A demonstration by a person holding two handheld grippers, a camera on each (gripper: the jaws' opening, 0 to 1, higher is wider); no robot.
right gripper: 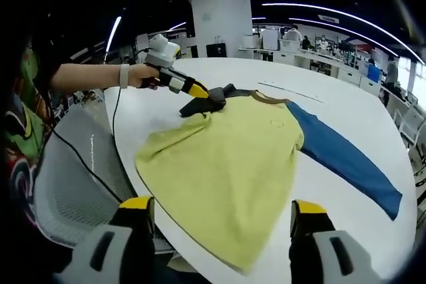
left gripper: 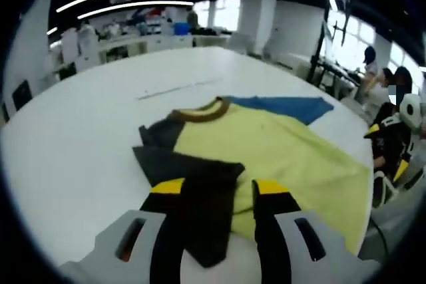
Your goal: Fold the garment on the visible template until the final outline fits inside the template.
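Left gripper (right gripper: 212,100) pinches the dark sleeve (left gripper: 193,194), which hides part of the yellow shirt (right gripper: 226,157). Right gripper (right gripper: 219,221) hangs spread above the hem. Template outline hard to make out on the white table (right gripper: 346,108).

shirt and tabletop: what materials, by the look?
Shirt: soft matte knit, likely cotton jersey; it drapes limply over the table edge, and the dark sleeve folds flat. Table: smooth white hard top, probably laminate, faintly glossy under the ceiling lights.

A white tabletop (right gripper: 353,108) carries a yellow T-shirt (right gripper: 226,157) spread flat, its blue sleeve (right gripper: 346,161) stretching toward four o'clock and its dark sleeve (right gripper: 203,106) folded at eleven o'clock.
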